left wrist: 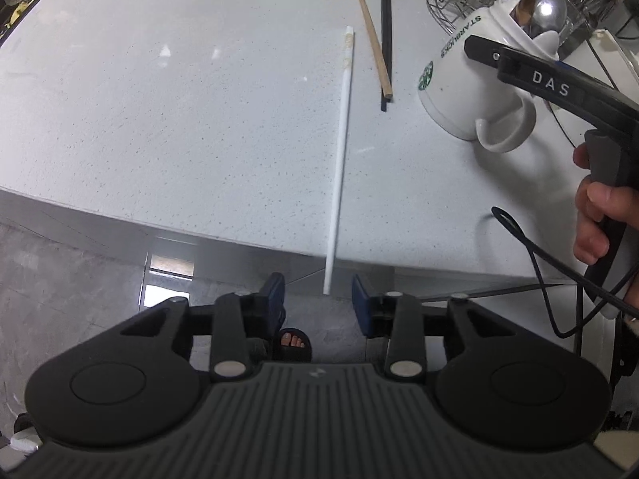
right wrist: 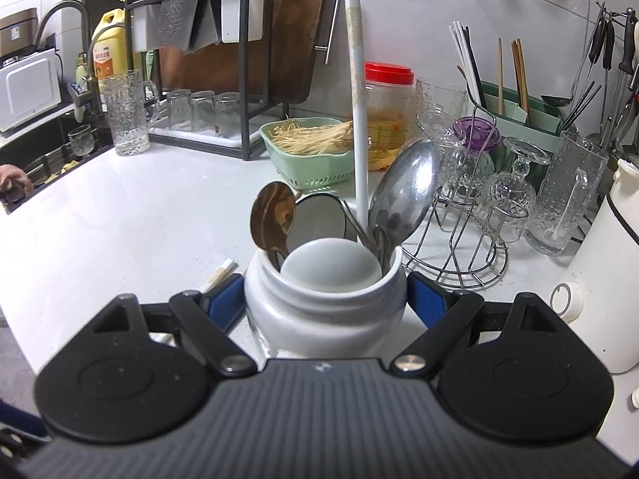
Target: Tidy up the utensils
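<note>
White counter [left wrist: 159,119], chopstick [left wrist: 339,167] beyond jaws (parted)

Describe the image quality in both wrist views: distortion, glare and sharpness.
Left wrist view: strong fisheye bending of the counter edge; soft glare patches on the counter; the white chopstick is sharp. Right wrist view: the wall and dish rack bow outward; bright highlights on the metal spoon; the mug is crisp, the glassware slightly soft.
</note>
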Motion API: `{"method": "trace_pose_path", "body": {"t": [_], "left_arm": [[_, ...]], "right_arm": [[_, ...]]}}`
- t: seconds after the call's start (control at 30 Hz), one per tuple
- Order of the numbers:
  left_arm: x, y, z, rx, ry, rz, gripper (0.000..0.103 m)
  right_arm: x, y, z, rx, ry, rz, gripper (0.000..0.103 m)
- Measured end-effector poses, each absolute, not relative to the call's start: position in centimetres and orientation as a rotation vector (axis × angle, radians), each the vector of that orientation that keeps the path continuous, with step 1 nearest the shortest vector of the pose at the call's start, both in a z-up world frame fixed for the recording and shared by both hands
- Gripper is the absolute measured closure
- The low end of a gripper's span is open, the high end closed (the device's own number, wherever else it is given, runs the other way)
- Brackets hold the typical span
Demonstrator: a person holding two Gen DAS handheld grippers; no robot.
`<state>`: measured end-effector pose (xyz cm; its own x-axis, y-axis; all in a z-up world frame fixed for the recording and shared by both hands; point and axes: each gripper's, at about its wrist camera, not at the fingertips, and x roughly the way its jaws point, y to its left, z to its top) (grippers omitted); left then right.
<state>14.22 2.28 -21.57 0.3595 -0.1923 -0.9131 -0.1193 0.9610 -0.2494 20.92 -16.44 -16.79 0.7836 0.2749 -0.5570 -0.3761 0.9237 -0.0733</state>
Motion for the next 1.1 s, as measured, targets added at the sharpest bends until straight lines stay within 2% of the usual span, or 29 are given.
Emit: {"method": "trace_pose_path", "body": {"t": [0.17, 0.23, 0.27, 0.3, 0.83, 0.93, 1.0, 1.1], "left_arm": [[14.5, 2.4, -22.7, -0.324, 1.214, -0.057, 0.063], [14.7, 2.4, -23.1, -0.332, 1.219, -0.054, 0.078], [14.8, 2.3, -23.3, -0.335, 1.217, -0.059, 0.092], [14.7, 2.3, -23.4, -0.344, 1.22, -0.074, 0.098], [11.6, 3.3, -23.8, -0.394, 1.246, -0.092, 0.098], [12.0, 3.4, -24.2, -0.405, 1.257, -0.08, 0.091], [12.1, 3.6, -24.2, -0.408, 1.252, -0.071, 0.079], [12.2, 3.7, -23.6, -0.414, 1.208, -0.064, 0.078]], "right_arm": [[20.7, -16.4, -16.8, -0.182, 0.568, 0.349, 0.014], [20.7, -16.4, -16.8, -0.182, 0.568, 0.349, 0.014], [20.7, -16.4, -16.8, -0.182, 0.569, 0.349, 0.014], [20.7, -16.4, -16.8, -0.182, 0.569, 0.348, 0.014], [20.5, -16.5, -16.7, -0.186, 0.569, 0.351, 0.014], [20.5, -16.5, -16.7, -0.184, 0.571, 0.349, 0.014], [20.5, -16.5, -16.7, -0.184, 0.571, 0.348, 0.014], [20.5, -16.5, -16.7, -0.185, 0.571, 0.349, 0.014]]}}
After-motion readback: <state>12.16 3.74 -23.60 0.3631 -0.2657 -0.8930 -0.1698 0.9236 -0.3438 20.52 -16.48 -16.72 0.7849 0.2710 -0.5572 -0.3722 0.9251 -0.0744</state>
